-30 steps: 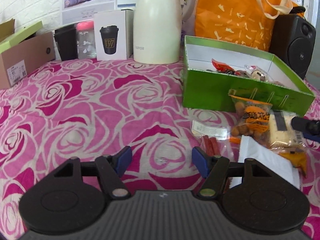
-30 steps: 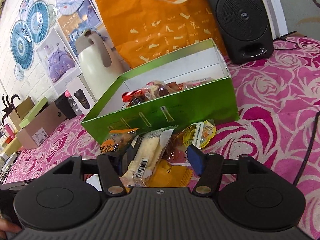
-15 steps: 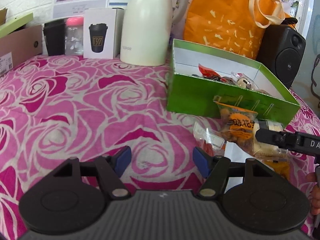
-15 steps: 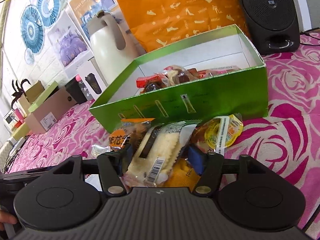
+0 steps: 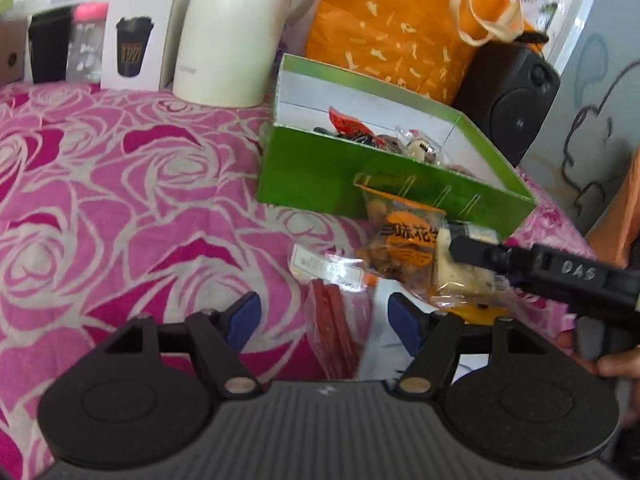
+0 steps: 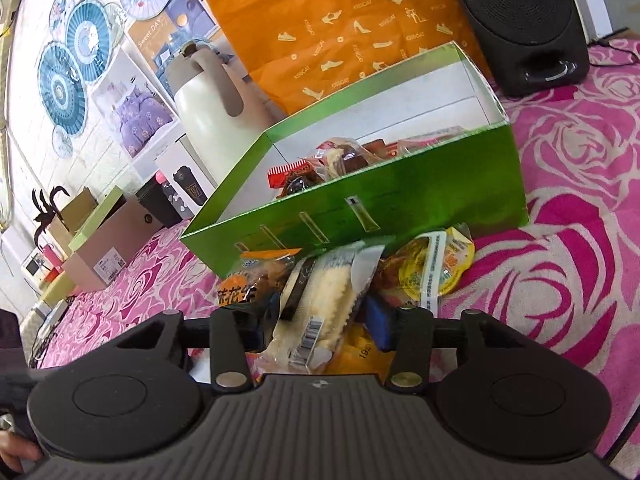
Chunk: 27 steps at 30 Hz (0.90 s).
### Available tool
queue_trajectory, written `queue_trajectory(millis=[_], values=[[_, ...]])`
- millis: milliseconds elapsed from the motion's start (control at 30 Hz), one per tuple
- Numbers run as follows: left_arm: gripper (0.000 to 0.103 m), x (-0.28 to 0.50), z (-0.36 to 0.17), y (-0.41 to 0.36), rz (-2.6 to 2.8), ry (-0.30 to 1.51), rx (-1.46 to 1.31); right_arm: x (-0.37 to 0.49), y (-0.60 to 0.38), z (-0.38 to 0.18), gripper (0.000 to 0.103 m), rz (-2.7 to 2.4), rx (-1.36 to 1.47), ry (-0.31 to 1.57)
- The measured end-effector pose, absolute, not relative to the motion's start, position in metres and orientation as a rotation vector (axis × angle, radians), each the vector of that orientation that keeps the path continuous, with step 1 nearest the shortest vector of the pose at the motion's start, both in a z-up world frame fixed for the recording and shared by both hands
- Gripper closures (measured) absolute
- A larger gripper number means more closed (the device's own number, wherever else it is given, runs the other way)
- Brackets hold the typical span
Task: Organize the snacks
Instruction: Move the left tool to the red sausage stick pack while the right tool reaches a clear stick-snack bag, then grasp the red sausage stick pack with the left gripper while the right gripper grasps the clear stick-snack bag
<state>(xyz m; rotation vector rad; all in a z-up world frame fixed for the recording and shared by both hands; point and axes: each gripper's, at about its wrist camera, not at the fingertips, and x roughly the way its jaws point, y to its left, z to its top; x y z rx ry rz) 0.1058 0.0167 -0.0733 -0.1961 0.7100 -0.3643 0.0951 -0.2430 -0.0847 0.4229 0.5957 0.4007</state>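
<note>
Snacks: right gripper (image 6: 320,318) jaws have just been closing around cake packet (image 6: 320,304) (left's spread).

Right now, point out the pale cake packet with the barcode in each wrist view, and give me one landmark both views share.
Left wrist view: the cake packet lies right of centre, below the green box, partly behind the right gripper.
Right wrist view: the same packet sits low at centre, between the right gripper's blue pads.
Shared landmark: the green box, with the orange bag behind it.
</note>
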Motion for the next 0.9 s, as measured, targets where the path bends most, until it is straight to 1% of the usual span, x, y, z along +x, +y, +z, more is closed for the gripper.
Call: queue_trajectory(millis=[67,100,133,167,200,233,300,400,567,633,733,900], values=[[0.032,0.107,-0.075,0.013,-0.39,0.692,-0.211,0.096,-0.242,-0.083,0.022,0.407,0.409,0.593],[0.032,0.108,-0.076,0.013,-0.407,0.689,-0.235,0.097,-0.24,-0.082,0.027,0.409,0.398,0.595],[0.042,0.108,-0.077,0.014,-0.422,0.689,-0.257,0.098,-0.239,-0.081,0.04,0.408,0.38,0.597],[0.057,0.108,-0.078,0.015,-0.444,0.697,-0.272,0.099,-0.238,-0.081,0.043,0.42,0.368,0.6],[0.076,0.109,-0.079,0.016,-0.441,0.708,-0.288,0.099,-0.237,-0.08,0.05,0.433,0.365,0.602],[0.076,0.11,-0.081,0.02,-0.44,0.708,-0.316,0.099,-0.236,-0.079,0.055,0.44,0.36,0.6],[0.076,0.108,-0.082,0.028,-0.441,0.712,-0.374,0.096,-0.232,-0.076,0.059,0.452,0.331,0.591],[0.076,0.102,-0.081,0.036,-0.424,0.7,-0.415,0.088,-0.227,-0.071,0.062,0.445,0.293,0.558],[0.076,0.086,-0.072,0.057,-0.365,0.64,-0.459,0.071,-0.231,-0.065,0.068,0.412,0.318,0.502],[0.077,0.079,-0.062,0.061,-0.349,0.604,-0.443,0.065,-0.231,-0.061,0.072,0.396,0.327,0.479],[0.077,0.07,-0.049,0.061,-0.347,0.561,-0.412,0.058,-0.228,-0.053,0.075,0.384,0.313,0.453],[0.077,0.062,-0.033,0.054,-0.328,0.502,-0.346,0.048,-0.222,-0.039,0.076,0.398,0.306,0.397]])
